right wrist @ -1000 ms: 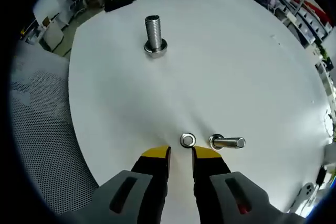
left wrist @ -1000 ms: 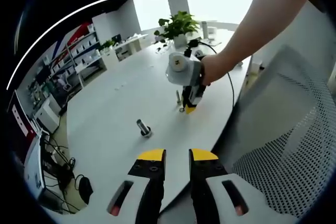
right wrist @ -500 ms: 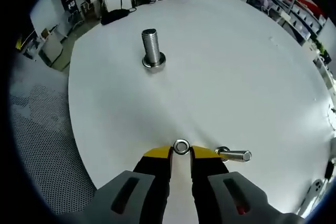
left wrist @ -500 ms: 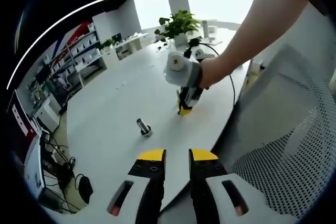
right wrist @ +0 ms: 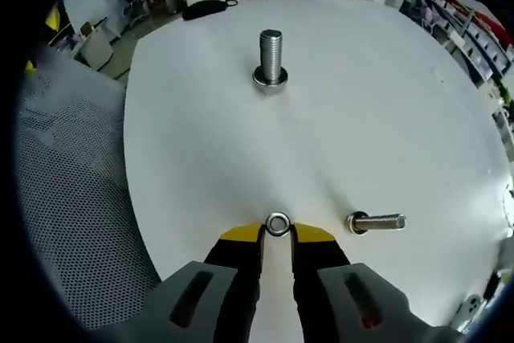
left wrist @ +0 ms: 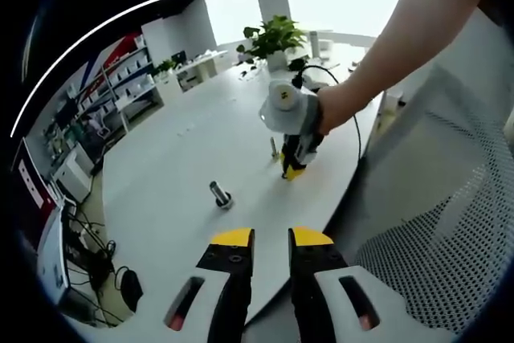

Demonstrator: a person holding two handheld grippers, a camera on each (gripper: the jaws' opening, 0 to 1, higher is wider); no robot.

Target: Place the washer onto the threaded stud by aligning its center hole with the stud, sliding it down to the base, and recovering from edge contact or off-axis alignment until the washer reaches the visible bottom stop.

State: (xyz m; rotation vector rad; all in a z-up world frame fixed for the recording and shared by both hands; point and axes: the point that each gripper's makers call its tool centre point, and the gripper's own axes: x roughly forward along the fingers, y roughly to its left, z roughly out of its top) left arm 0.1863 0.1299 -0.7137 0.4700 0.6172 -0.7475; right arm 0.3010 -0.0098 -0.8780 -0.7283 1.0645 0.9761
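Right gripper [right wrist: 277,234] pinching the washer [right wrist: 278,224] between its tips, now lifted; upright threaded stud [right wrist: 271,59] ahead, second bolt [right wrist: 375,222] lying right. Left gripper [left wrist: 271,237] slightly parted, empty.

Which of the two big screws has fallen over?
The bolt right beside the right claw lies flat on the table. The farther threaded stud stands upright on its head.

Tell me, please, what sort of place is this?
Probably an open office or lab: a large white table, a potted plant at its far end, shelving racks along the wall and a mesh office chair beside the table.
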